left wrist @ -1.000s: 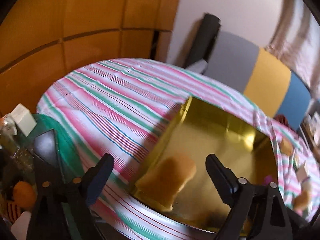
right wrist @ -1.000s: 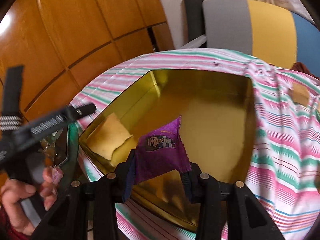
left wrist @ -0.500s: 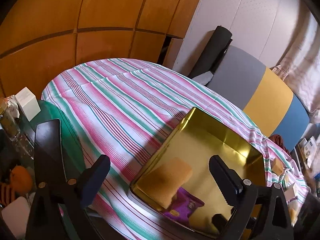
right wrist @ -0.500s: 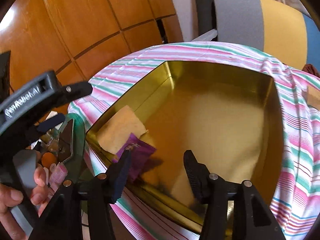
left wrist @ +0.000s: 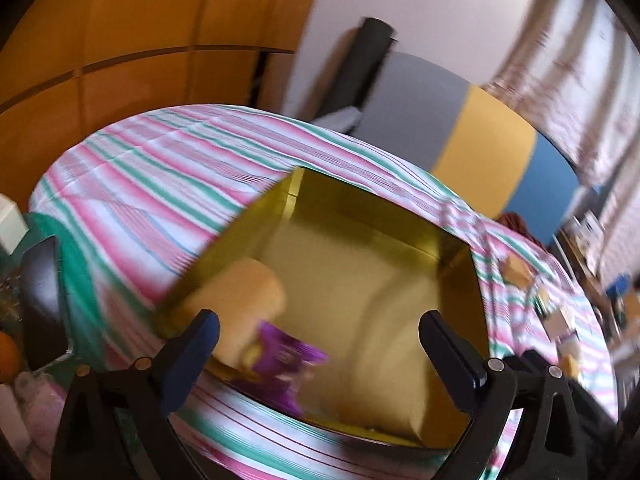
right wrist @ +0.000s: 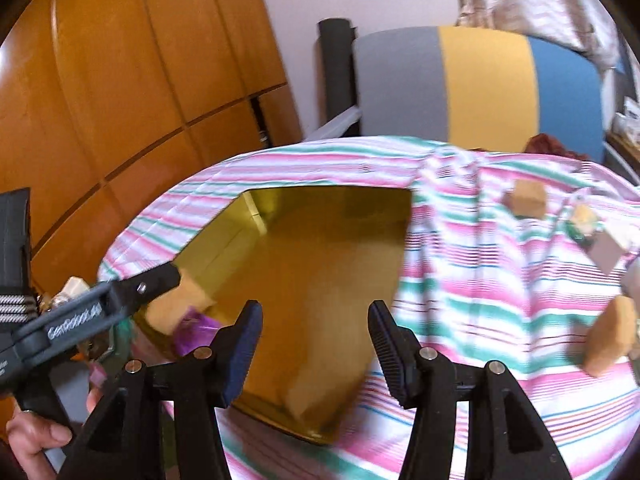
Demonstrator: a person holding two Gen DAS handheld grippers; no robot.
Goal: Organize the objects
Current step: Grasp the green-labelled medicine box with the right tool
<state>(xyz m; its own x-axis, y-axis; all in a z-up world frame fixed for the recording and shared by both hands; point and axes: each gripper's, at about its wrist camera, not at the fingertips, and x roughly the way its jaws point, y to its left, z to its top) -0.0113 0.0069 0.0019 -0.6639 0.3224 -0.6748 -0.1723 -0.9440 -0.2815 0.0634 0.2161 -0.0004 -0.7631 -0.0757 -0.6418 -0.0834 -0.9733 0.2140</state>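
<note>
**Both claws spread and empty over the gold tray**

A table under a pink, green and white striped cloth [right wrist: 460, 280] carries everything. Behind its far edge stands a chair back in grey, yellow and blue [right wrist: 480, 88], with wooden panelling [right wrist: 120, 100] on the wall to the left.

A shallow gold tray [left wrist: 400, 288] sits on the cloth toward the near left part of the table. In the tray's near left corner lies a tan sponge-like block [left wrist: 236, 300], and a purple snack packet [left wrist: 284, 360] lies touching it, against the tray's near rim. The rest of the tray floor is bare gold.

The left gripper [left wrist: 316, 344] hangs above the tray's near edge with its jaws spread wide and nothing between them. The right gripper [right wrist: 316, 344] is also spread and empty, over the near right part of the tray.

Toward the right edge of the cloth, apart from the tray, lie a brown block [right wrist: 524, 200], a larger tan block [right wrist: 612, 336] near the right edge, and a few small blurred items [right wrist: 600, 236] between them.
</note>
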